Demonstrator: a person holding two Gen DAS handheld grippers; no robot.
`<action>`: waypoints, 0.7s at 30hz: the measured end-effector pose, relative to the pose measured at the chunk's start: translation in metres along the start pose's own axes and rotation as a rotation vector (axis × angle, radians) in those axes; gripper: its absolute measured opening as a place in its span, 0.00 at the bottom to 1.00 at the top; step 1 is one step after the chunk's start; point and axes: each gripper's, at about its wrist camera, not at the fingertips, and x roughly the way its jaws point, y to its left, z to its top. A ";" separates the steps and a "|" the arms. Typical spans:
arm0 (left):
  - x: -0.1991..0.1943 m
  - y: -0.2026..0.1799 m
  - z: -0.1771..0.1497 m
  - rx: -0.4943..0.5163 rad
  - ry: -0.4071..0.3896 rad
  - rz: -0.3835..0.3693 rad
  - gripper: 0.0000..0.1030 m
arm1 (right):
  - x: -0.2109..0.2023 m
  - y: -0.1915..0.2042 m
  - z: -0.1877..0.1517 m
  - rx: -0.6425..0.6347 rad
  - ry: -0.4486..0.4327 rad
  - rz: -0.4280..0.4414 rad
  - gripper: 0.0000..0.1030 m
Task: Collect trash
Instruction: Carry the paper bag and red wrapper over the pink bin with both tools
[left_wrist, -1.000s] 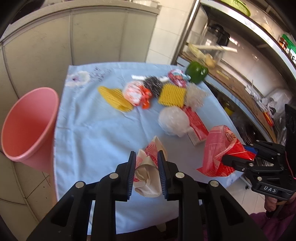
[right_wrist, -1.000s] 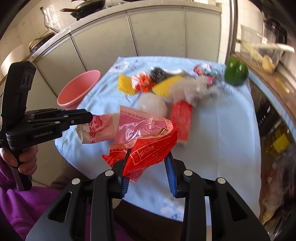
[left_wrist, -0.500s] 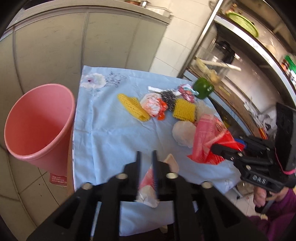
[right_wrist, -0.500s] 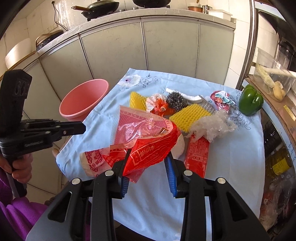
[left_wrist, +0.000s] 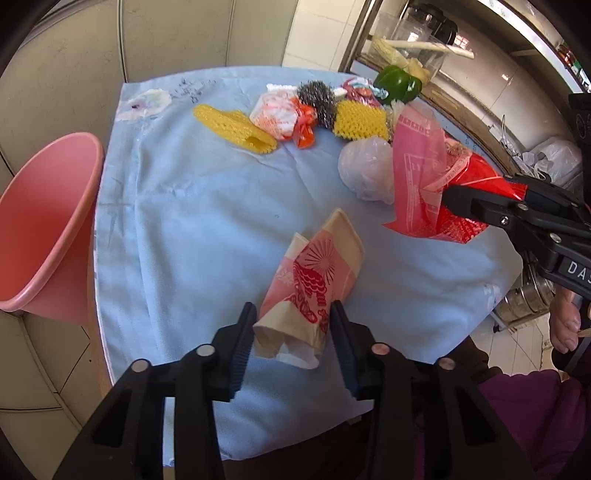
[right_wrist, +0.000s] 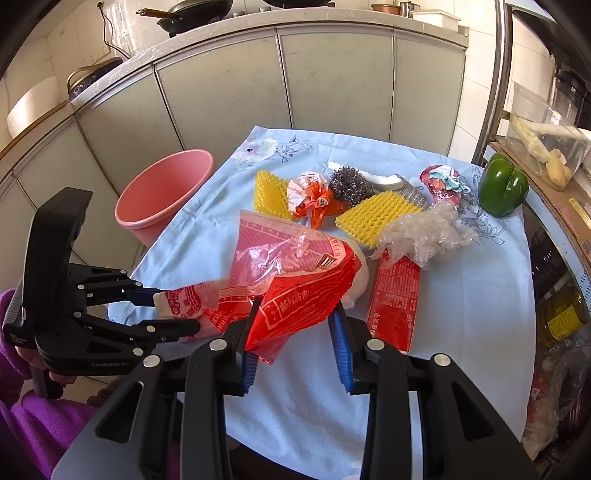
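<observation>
We have two bits of rubbish in play on the bench (left_wrist: 192, 206), which is covered by a pale blue cloth. The paper bag (left_wrist: 314, 284) with the red print lies on that cloth near the front edge, its crumpled open end between the jaws of our left gripper (left_wrist: 291, 334). Those jaws have just been opening and now stand wide, the pads to either side of the paper and not pressing it — so the bag rests loose on the cloth.

Our right gripper (right_wrist: 295, 339) has the red plastic wrapper (right_wrist: 295, 280) pinched at its lower edge, the jaws part-closed on the film, and the rest of the sheet stands up over the bench.

We judge both to be very light. The paper bag looks soft and already creased; it should crush flat under the pads, so we would take it across the bunched end where the layers are thickest. The wrapper is thin, slick film — likely to slide, so a grip well in from the edge is safer.

The pink bin (left_wrist: 44, 229) stands off the left edge of the bench.
</observation>
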 end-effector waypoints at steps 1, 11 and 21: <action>-0.003 0.000 0.000 0.004 -0.020 0.008 0.38 | 0.000 0.000 0.000 -0.001 -0.001 0.001 0.34; -0.042 0.011 0.006 -0.052 -0.184 0.096 0.37 | 0.014 0.017 0.015 -0.035 -0.022 0.025 0.34; -0.072 0.044 0.022 -0.189 -0.315 0.263 0.37 | 0.041 0.041 0.044 -0.066 -0.044 0.069 0.34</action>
